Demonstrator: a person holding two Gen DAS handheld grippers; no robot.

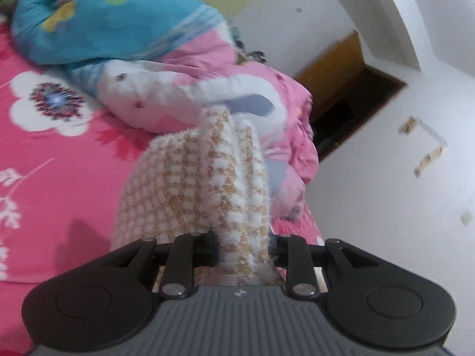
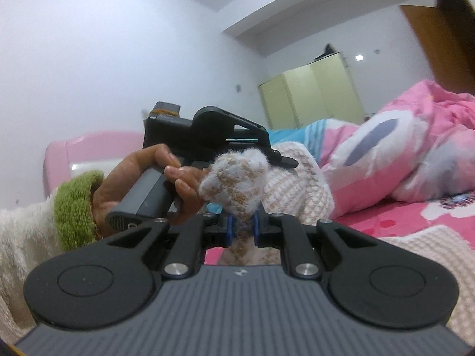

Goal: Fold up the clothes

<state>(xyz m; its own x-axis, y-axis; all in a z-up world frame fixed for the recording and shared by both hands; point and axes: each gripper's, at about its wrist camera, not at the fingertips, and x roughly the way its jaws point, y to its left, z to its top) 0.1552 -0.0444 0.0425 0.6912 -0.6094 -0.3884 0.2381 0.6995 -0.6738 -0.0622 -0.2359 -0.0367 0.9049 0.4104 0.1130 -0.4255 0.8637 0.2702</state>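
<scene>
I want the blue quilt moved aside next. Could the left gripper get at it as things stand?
Probably not yet. The left gripper is shut on the knitted garment, which fills its fingers and hangs in front of it. The blue quilt lies beyond, past the pink quilt.

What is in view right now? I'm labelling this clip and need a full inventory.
fuzzy white-and-tan knitted garment: one, clamped in both grippers, lifted above the bed
pink floral bedsheet: one, pink with white flowers, covers the bed
pink, white and blue quilt: one, bunched behind the garment
pale yellow wardrobe: one, at the far wall
pink headboard: one, behind the hand
left gripper: black, shut on the garment
right gripper: black, blue pads, shut on the garment
hand: one, green fuzzy cuff, holding the left gripper
</scene>
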